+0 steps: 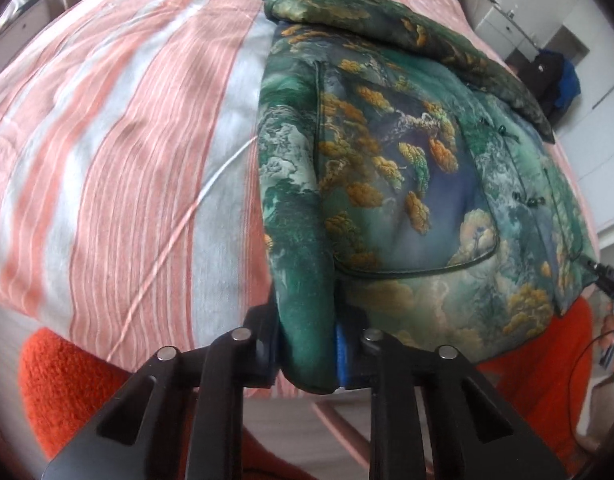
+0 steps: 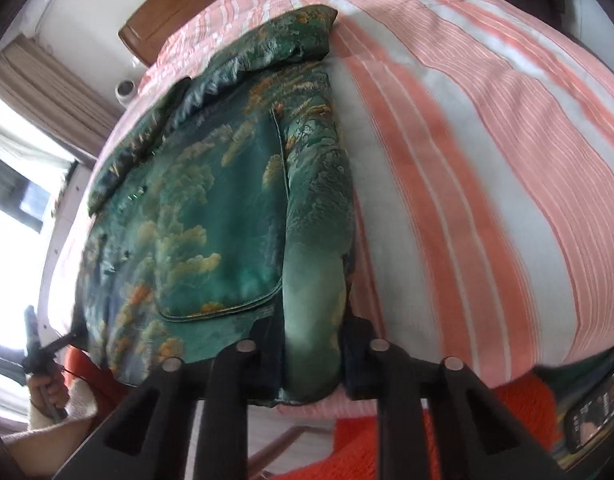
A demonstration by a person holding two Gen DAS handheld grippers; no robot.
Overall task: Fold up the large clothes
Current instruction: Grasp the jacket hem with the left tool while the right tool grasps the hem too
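A padded green jacket (image 1: 407,184) printed with gold trees and clouds lies on a pink-and-white striped bed (image 1: 127,152). Its sleeves are folded in across the top. In the left wrist view my left gripper (image 1: 307,356) is shut on the jacket's near left corner, a thick fold of hem pinched between the pads. In the right wrist view my right gripper (image 2: 313,364) is shut on the jacket (image 2: 211,216) at its near right corner, the folded edge bulging between the pads. The other gripper's tip (image 1: 605,276) shows at the jacket's far hem corner.
The striped bedding (image 2: 487,168) spreads wide beside the jacket. An orange fuzzy sleeve (image 1: 63,380) sits below the bed edge. A wooden headboard (image 2: 211,4) and window (image 2: 11,184) lie beyond. White drawers (image 1: 503,24) and a dark bag (image 1: 551,76) stand past the bed. A phone (image 2: 591,420) lies lower right.
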